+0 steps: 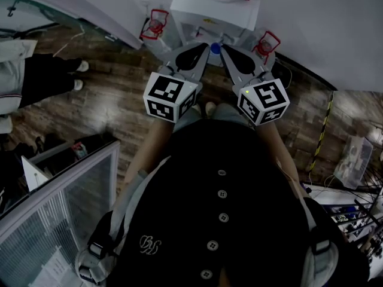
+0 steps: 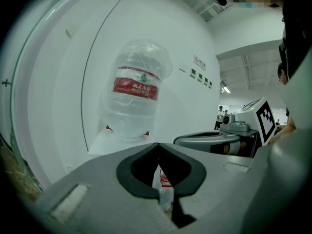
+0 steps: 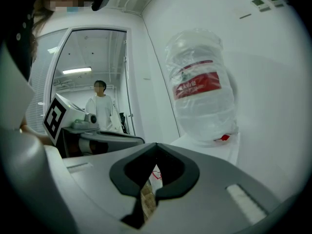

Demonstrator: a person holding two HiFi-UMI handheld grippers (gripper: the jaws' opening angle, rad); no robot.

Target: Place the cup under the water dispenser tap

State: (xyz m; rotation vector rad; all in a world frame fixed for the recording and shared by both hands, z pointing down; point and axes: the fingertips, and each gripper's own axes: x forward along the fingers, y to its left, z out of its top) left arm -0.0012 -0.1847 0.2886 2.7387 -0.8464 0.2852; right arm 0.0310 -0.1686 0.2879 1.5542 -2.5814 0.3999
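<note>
- At my left, my left gripper (image 2: 157, 144) has its fingers closed tip to tip with nothing between them. A pale thing with red print (image 2: 165, 189) shows through the hollow behind the tips, too cut off to name.
- Between both tips, at the front of the water dispenser (image 1: 215, 11), sits a small blue round thing (image 1: 214, 48). Whether it is the cup, and which way it points, I cannot tell.
- The water bottle (image 3: 202, 89) stands upright on the dispenser.
- My right gripper (image 3: 156, 145) is closed too, and empty.
</note>
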